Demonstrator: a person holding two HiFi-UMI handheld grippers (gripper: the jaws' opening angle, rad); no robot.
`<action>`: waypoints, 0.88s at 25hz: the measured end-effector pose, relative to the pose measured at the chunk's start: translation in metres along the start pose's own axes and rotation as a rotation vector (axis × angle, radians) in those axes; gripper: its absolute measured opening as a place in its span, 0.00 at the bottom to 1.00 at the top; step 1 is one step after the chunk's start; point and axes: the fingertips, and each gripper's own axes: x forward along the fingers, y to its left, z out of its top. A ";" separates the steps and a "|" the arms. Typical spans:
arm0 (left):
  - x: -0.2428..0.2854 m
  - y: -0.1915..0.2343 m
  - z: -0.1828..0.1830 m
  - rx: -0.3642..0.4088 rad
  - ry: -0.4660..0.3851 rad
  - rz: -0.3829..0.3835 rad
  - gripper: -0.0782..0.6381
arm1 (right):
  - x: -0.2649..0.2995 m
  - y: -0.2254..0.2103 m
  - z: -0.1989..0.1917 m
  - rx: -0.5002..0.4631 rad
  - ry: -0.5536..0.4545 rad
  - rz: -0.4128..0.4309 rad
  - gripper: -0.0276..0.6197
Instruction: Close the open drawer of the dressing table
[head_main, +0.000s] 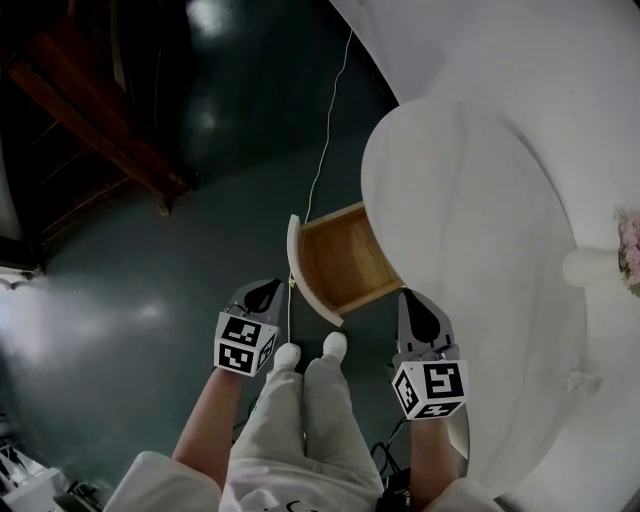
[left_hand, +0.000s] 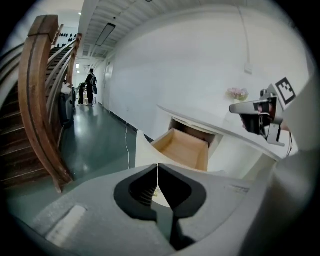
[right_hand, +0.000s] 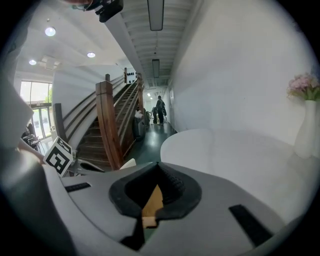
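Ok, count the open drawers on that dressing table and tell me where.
1. The open drawer juts from the front of the dressing table, ahead of and between the left gripper and right gripper. Others could be hidden under the tabletop.

The rear of the drawer (head_main: 345, 262) runs out of sight beneath the tabletop (head_main: 470, 220). The flowers (head_main: 630, 248) are cut by the head view's right edge. Far down the corridor, figures (right_hand: 159, 111), perhaps two, stand too small to make out.

Glossy dark-green floor (head_main: 150, 290), wooden staircase (right_hand: 107, 125), white wall (left_hand: 190, 65), ceiling strip lights (right_hand: 155, 7)
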 end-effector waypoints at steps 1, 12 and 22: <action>0.002 -0.001 -0.002 0.009 0.001 -0.011 0.13 | -0.001 -0.001 0.000 0.006 -0.004 -0.012 0.04; 0.037 -0.015 -0.036 0.088 -0.005 -0.105 0.14 | -0.024 0.007 -0.007 0.023 -0.105 -0.102 0.04; 0.047 -0.017 -0.040 0.068 -0.107 -0.168 0.13 | -0.027 0.013 -0.029 0.007 -0.119 -0.160 0.04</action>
